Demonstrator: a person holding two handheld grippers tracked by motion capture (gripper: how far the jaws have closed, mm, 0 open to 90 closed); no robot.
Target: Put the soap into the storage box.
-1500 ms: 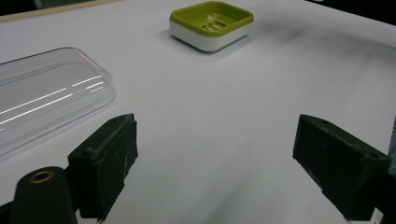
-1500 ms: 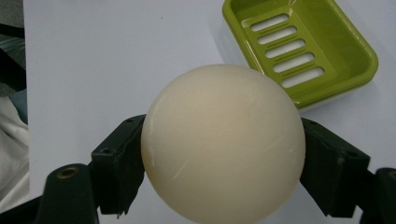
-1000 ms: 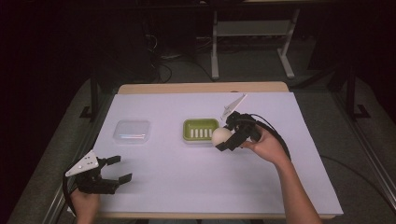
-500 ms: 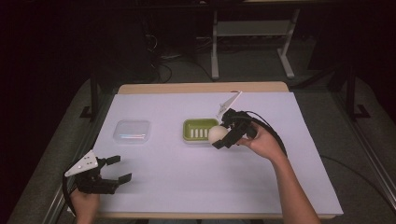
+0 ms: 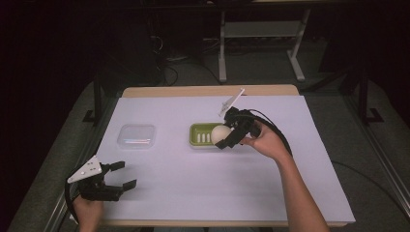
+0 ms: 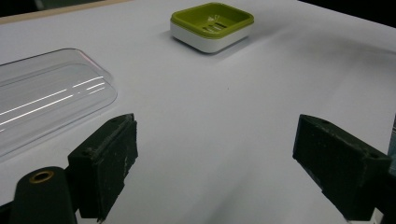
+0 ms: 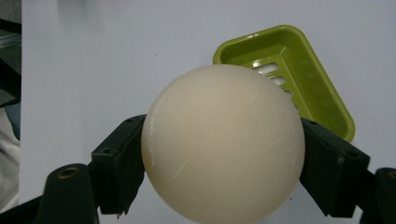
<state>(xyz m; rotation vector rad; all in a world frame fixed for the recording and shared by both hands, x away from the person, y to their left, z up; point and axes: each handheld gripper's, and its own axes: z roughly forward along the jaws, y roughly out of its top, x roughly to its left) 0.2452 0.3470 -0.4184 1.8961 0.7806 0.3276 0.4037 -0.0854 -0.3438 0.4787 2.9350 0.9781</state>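
Note:
A cream round soap ball [image 5: 221, 132] [image 7: 222, 142] is clamped between the jaws of my right gripper [image 5: 227, 135] [image 7: 223, 163], held above the right part of the green soap dish [image 5: 200, 136] [image 7: 299, 74] in the middle of the table. The dish is green with a slotted floor and a white base [image 6: 212, 25]. My left gripper [image 5: 112, 179] [image 6: 217, 168] rests near the table's front left corner, its jaws wide apart with nothing between them.
A clear plastic lid [image 5: 137, 136] [image 6: 44, 100] lies left of the dish. White paper [image 5: 203, 183] covers the table. A dark floor with cables and a metal stand [image 5: 261, 34] lies beyond the far edge.
My right gripper has carried the soap ball slightly left and toward the far side, over the dish. The left gripper has stayed put.

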